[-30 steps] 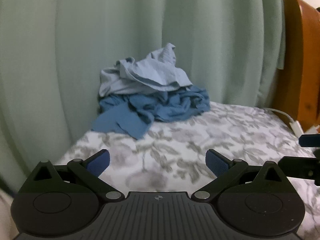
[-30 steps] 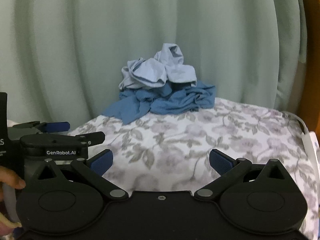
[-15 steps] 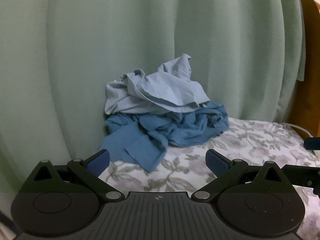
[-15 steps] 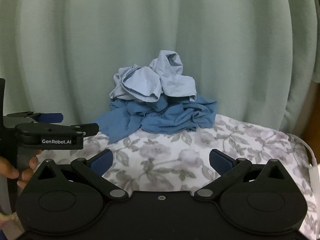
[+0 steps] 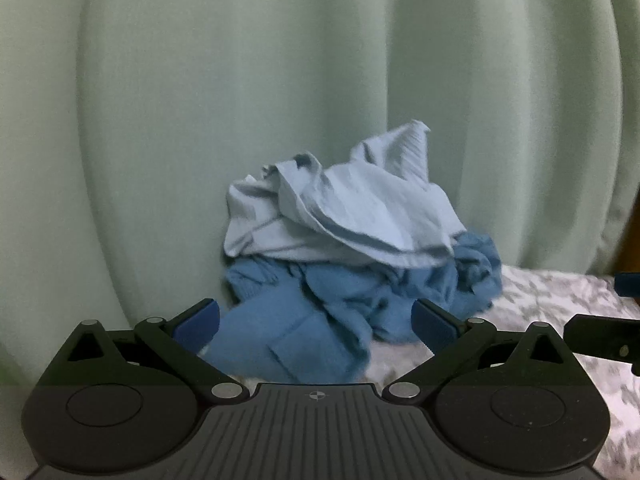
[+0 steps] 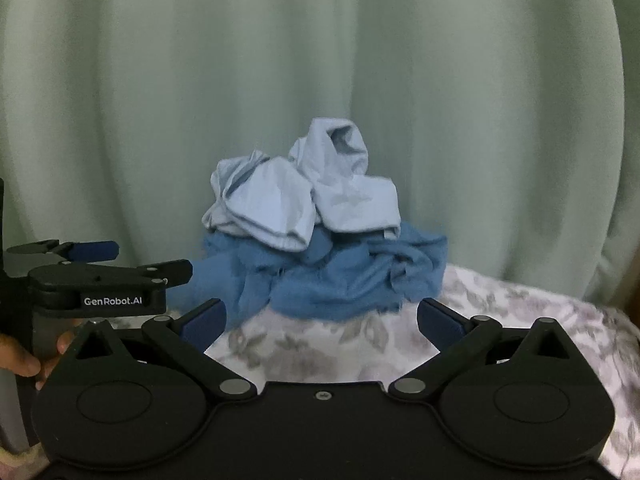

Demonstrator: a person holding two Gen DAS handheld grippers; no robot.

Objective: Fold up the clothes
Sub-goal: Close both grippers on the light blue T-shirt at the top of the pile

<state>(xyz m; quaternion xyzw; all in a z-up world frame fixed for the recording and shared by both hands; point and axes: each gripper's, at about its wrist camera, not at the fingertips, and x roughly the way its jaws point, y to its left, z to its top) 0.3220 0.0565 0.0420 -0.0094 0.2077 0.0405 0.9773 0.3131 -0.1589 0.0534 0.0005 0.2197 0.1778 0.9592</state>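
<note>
- pale blue shirt (image 5: 352,216) heaped on darker blue garment (image 5: 320,312); nothing folded yet
- my left gripper (image 5: 316,316) and right gripper (image 6: 322,316) both gape, empty; all folding remains

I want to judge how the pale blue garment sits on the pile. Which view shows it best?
The left wrist view: the pale garment looms large, draped over the darker one. The right wrist view shows it smaller and bunched.

A pale green curtain (image 6: 320,80) hangs behind a floral-sheeted bed (image 6: 520,320).
</note>
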